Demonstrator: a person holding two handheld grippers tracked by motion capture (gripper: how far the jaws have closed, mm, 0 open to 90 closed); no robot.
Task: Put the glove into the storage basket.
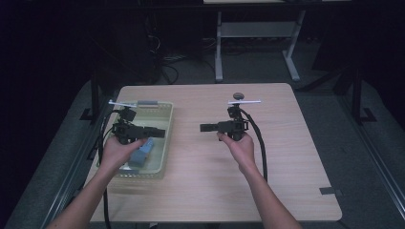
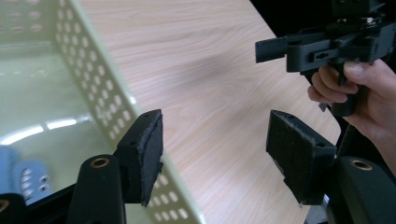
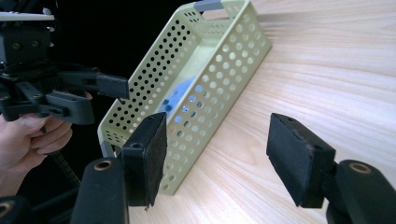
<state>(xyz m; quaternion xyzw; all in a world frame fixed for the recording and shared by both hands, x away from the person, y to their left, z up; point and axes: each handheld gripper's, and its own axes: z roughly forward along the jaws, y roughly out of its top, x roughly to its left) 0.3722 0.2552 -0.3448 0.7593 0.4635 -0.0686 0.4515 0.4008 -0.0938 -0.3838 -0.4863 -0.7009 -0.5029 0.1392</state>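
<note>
Dark floor and black stands ring a pale wood-grain counter (image 1: 267, 162), which carries one pale green perforated plastic basket (image 1: 165, 157) at its nine o'clock side.

Left claw (image 1: 155, 132) hangs over that basket, jaws apart with nothing between them. In the left gripper view the pads (image 2: 148, 154) straddle the basket's near wall, one over the tray floor and one over bare wood. Just under the left hand (image 1: 119, 151), toward six o'clock from the claw tips, lies a blue plastic block with small holes (image 1: 142, 153) on the basket floor. Its long axis looks to run roughly from twelve to six o'clock, tilted a little toward one, along the basket's own length.

Right claw (image 1: 206, 127) is held over open counter near the middle, also spread wide and empty, its tips pointing toward nine o'clock at the basket. From there the blue block sits farther off at about eight o'clock, behind the perforated wall, as the right gripper view shows.

Judging by this, the left claw is much the nearer one. A pick would likely call for drawing it back toward six o'clock and dipping down, jaws set across the block's short side.
</note>
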